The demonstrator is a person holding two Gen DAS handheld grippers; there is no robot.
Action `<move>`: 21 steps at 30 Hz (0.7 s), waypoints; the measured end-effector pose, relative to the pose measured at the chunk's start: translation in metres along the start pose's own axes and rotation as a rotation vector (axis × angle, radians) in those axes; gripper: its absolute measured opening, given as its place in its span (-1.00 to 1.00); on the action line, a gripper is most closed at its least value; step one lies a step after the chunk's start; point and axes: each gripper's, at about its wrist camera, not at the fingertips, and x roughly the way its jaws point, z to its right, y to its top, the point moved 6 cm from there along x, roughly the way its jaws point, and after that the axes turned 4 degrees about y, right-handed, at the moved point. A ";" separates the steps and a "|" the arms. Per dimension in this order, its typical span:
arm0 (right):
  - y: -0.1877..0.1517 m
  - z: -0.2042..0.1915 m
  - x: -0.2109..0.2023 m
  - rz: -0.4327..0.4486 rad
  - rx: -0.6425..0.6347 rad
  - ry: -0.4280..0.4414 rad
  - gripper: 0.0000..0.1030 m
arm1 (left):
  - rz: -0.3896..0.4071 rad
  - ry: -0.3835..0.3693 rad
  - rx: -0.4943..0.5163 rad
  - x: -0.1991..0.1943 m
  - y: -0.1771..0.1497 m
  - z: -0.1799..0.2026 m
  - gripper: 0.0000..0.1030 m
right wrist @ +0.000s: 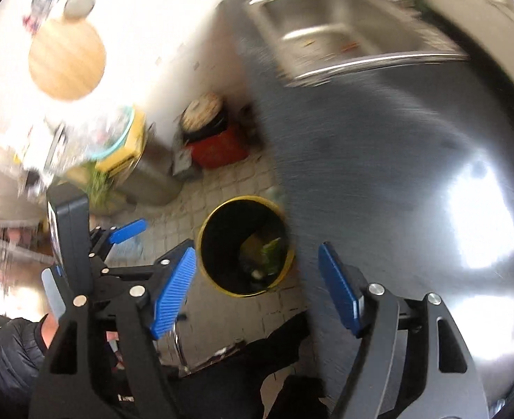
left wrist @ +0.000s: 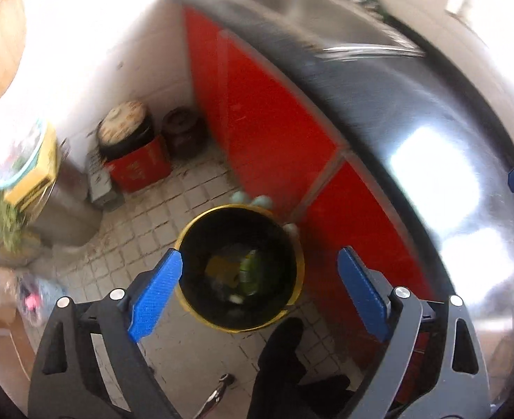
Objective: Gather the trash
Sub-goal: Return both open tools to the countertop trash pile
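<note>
Looking down, we see the trash bin (left wrist: 239,269) on the tiled floor (left wrist: 145,223), below and between the spread, empty fingers of the left gripper (left wrist: 260,296) and right gripper (right wrist: 257,289).

Home kitchen: steel sink (right wrist: 347,35), red cabinets (left wrist: 267,132), tiled floor (left wrist: 173,209).

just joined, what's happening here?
A person holds both grippers over a yellow-rimmed bin on the floor beside the red cabinets. The left gripper and right gripper are both open with nothing between the jaws. Trash, some of it green, lies in the bin.
</note>
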 end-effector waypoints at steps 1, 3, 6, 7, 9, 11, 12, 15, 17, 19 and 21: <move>-0.006 0.017 -0.022 0.039 0.032 -0.031 0.43 | 0.006 -0.014 0.026 -0.005 0.003 0.014 0.73; -0.017 0.042 -0.056 0.096 0.087 -0.085 0.46 | 0.028 -0.066 0.118 -0.019 0.012 0.059 0.73; -0.047 0.090 -0.114 0.186 0.199 -0.196 0.46 | 0.059 -0.157 0.273 -0.040 0.020 0.136 0.73; -0.060 0.107 -0.135 0.215 0.242 -0.233 0.46 | 0.068 -0.188 0.322 -0.047 0.021 0.162 0.73; -0.089 0.138 -0.172 0.267 0.320 -0.308 0.46 | 0.089 -0.270 0.430 -0.063 0.019 0.221 0.73; -0.125 0.166 -0.210 0.313 0.401 -0.391 0.46 | 0.112 -0.328 0.539 -0.078 0.013 0.275 0.73; -0.142 0.177 -0.225 0.330 0.438 -0.421 0.46 | 0.122 -0.355 0.600 -0.086 0.007 0.303 0.73; -0.198 0.203 -0.262 0.377 0.557 -0.500 0.46 | 0.145 -0.423 0.725 -0.107 -0.015 0.365 0.73; -0.236 0.218 -0.285 0.407 0.636 -0.538 0.46 | 0.161 -0.462 0.805 -0.121 -0.036 0.402 0.73; -0.264 0.227 -0.299 0.427 0.681 -0.557 0.46 | 0.168 -0.462 0.863 -0.129 -0.052 0.426 0.73; -0.286 0.234 -0.308 0.438 0.717 -0.572 0.46 | 0.168 -0.458 0.914 -0.133 -0.067 0.445 0.73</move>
